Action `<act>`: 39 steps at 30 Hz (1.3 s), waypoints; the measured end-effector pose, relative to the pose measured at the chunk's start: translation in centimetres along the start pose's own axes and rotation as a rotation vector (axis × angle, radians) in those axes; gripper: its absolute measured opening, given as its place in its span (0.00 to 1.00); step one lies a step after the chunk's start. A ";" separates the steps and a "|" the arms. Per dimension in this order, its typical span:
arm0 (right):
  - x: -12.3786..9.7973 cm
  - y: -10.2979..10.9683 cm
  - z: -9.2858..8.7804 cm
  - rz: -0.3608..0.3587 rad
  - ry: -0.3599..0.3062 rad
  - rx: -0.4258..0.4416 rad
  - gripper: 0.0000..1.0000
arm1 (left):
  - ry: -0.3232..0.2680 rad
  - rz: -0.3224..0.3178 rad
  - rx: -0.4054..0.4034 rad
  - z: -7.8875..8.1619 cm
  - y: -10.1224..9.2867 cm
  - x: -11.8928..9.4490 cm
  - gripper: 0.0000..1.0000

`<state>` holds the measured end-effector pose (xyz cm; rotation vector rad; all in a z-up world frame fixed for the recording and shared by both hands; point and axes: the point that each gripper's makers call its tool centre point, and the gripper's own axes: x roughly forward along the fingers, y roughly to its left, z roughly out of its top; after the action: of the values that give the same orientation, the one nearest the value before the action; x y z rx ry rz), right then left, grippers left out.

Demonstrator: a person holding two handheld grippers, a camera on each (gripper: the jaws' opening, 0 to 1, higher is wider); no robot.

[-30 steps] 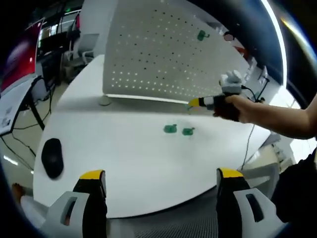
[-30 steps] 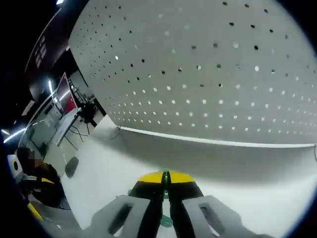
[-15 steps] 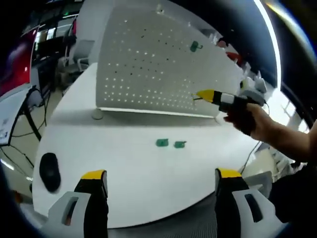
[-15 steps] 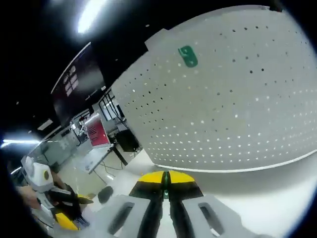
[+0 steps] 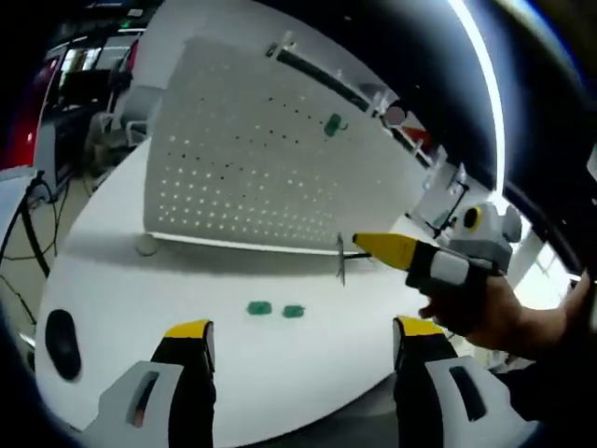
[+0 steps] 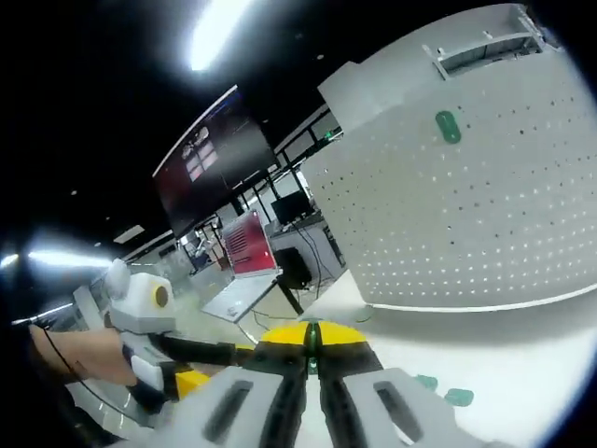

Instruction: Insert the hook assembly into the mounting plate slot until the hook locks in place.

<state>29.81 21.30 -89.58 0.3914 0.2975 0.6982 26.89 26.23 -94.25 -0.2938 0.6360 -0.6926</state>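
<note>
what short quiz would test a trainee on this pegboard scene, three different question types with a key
1. True or false: a green hook already hangs on the white pegboard.
2. How many green pieces lie on the table? A) one B) two C) four
3. Fill in: the right gripper is shut on a thin ____ hook.

Key: 1 true. 2 B. 3 green; the sliver shows between its closed jaws, while the left gripper stands open.

White pegboard, green hooks, yellow-tipped grippers

The pegboard [image 5: 252, 168] is white, dotted with a regular grid of dark holes; a green hook [image 5: 333, 124] sits on it. Two green pieces [image 5: 275, 309] lie on the white table [image 5: 140, 299], with a black mouse [image 5: 62, 331] at its left. The left gripper [image 5: 297, 334] and right gripper [image 6: 312, 347] are grey with black, yellow-tipped fingers.
</note>
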 end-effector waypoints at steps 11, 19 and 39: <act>-0.8 3.5 0.5 0.041 -0.046 -0.027 0.00 | -0.040 -0.091 0.002 1.7 -2.7 0.4 0.57; -0.7 4.7 1.1 0.068 -0.072 -0.053 0.00 | -0.063 -0.150 -0.027 2.4 -4.0 0.2 0.28; -1.0 6.7 1.1 0.095 -0.096 -0.086 0.00 | -0.087 -0.125 -0.060 2.5 -4.0 -0.8 0.05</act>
<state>25.74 24.98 -85.54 0.3574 0.1577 0.7806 25.98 23.92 -90.17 -0.4196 0.5597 -0.7776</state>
